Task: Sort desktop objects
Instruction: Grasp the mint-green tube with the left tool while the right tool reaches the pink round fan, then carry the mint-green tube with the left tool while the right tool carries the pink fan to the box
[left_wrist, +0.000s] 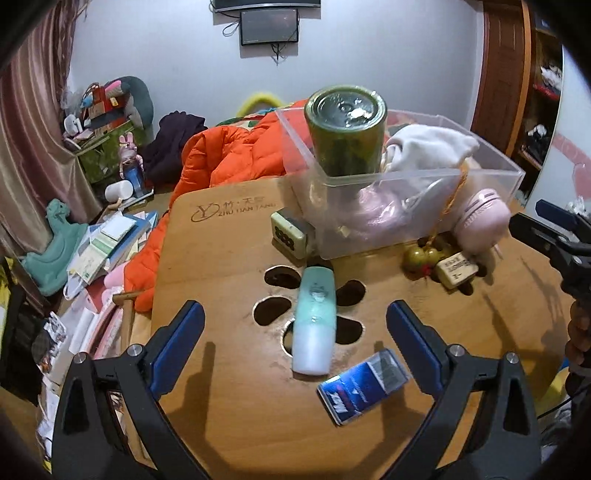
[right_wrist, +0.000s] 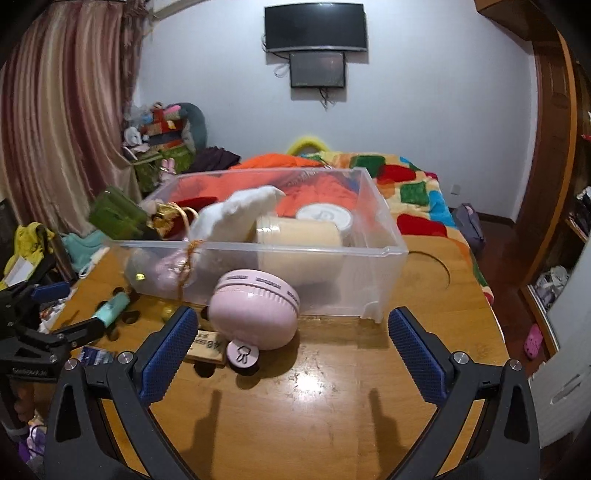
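A clear plastic bin (left_wrist: 417, 177) (right_wrist: 384, 236) stands on the wooden table (left_wrist: 229, 406) (right_wrist: 325, 398). It holds a green can (left_wrist: 345, 129) (right_wrist: 114, 214), a white cloth (left_wrist: 428, 146) (right_wrist: 240, 214) and a cream jar (right_wrist: 299, 236). My left gripper (left_wrist: 295, 347) is open and empty, its fingers either side of a mint and white bottle (left_wrist: 314, 321) lying on the table. A blue packet (left_wrist: 364, 386) lies near its right finger. My right gripper (right_wrist: 293, 350) is open and empty, just behind a pink round device (right_wrist: 255, 310) (left_wrist: 480, 221).
A green mahjong-like block (left_wrist: 290, 234), a gourd charm (left_wrist: 419, 258) and a wooden tag (left_wrist: 456, 269) (right_wrist: 207, 347) lie by the bin. The table has flower-shaped cut-outs (left_wrist: 273, 310). An orange jacket (left_wrist: 229, 155) and a patchwork bed (right_wrist: 410, 192) lie beyond the table.
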